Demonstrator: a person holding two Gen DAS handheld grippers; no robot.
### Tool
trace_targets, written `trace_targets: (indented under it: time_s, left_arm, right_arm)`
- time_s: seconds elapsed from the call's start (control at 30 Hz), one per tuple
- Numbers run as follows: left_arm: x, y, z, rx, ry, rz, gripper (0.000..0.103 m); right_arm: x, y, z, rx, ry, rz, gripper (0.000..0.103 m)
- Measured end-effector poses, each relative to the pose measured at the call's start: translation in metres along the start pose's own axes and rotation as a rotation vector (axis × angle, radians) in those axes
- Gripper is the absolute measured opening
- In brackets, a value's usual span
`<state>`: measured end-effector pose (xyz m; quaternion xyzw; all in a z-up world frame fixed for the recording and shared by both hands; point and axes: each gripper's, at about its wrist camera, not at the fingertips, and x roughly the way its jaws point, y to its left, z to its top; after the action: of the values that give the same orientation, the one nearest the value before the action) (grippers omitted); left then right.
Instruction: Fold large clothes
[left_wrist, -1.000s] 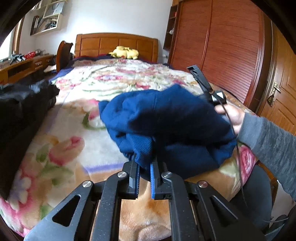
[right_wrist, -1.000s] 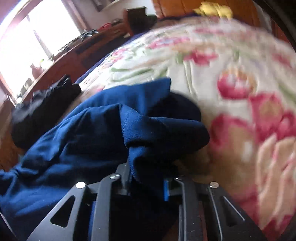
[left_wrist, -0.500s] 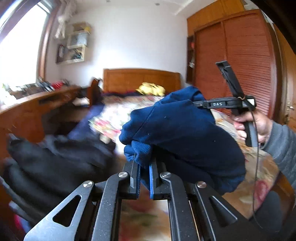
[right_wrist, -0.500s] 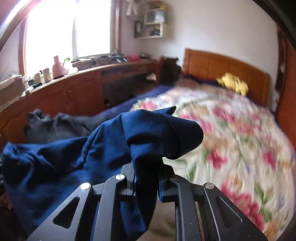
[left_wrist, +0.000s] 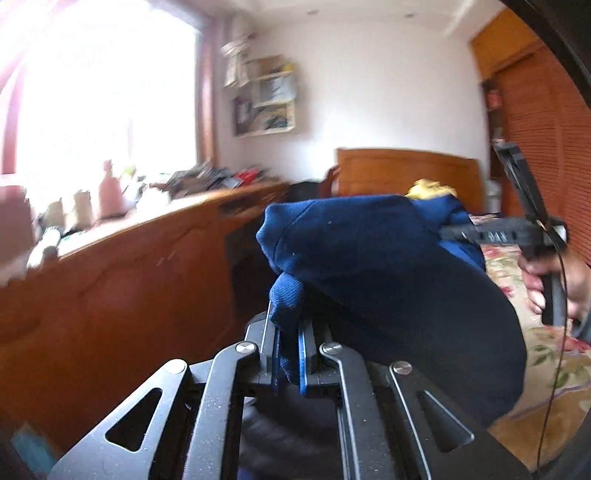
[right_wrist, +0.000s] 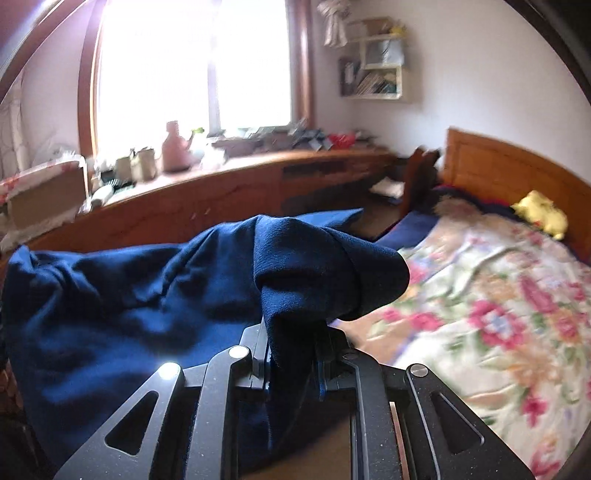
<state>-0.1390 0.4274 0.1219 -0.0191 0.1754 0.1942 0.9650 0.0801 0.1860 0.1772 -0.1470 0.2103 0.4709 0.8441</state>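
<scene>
Left tongs (left_wrist: 287, 354) and right tongs (right_wrist: 293, 363) each pinch a bunched fold of the navy sweater (right_wrist: 147, 295), held above the floral bed (right_wrist: 498, 295).

Ahead of you a bright window (right_wrist: 192, 66) floods the white wall (right_wrist: 461, 85) with daylight. Below it runs a long wooden counter (right_wrist: 229, 184), cluttered on top. A small wall shelf (right_wrist: 380, 59) hangs beside the window. To your right, a bed (right_wrist: 491, 280) with a floral cover meets a wooden headboard (right_wrist: 517, 177).
</scene>
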Motion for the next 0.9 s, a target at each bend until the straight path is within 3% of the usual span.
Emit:
trace_targets:
  time_s: [0.1, 0.2, 0.33, 0.4, 0.47, 0.57, 0.63, 0.73, 0.9]
  left_arm:
    - [0.033, 0.021, -0.035, -0.015, 0.111, 0.056, 0.007]
    - [0.043, 0.023, -0.055, -0.030, 0.140, 0.050, 0.007]
    - [0.039, 0.018, -0.062, -0.024, 0.131, 0.062, 0.007]
    - [0.036, 0.019, -0.062, -0.029, 0.135, 0.067, 0.011]
    - [0.028, 0.018, -0.062, -0.038, 0.133, 0.078, 0.022]
    - [0.013, 0.013, -0.051, -0.054, 0.108, 0.059, 0.043]
    - [-0.006, 0.006, -0.048, -0.050, 0.082, 0.046, 0.050]
    - [-0.029, -0.016, -0.042, -0.033, 0.042, 0.030, 0.082]
    - [-0.045, -0.079, -0.025, 0.022, 0.038, -0.102, 0.087]
  right_arm:
    - [0.059, 0.010, -0.034, -0.018, 0.118, -0.034, 0.023]
    - [0.078, 0.008, -0.054, -0.008, 0.125, -0.051, 0.027]
    - [0.069, -0.008, -0.055, 0.027, 0.124, -0.050, 0.051]
    - [0.064, 0.005, -0.041, 0.010, 0.099, -0.063, 0.061]
    - [0.045, 0.002, -0.043, -0.003, 0.064, -0.070, 0.071]
    - [0.022, -0.003, -0.063, 0.003, 0.043, -0.052, 0.073]
    - [0.008, -0.007, -0.081, -0.007, 0.031, -0.053, 0.074]
    - [-0.027, -0.013, -0.107, -0.019, 0.003, -0.083, 0.074]
    - [-0.074, -0.028, -0.149, -0.011, -0.011, -0.122, 0.075]
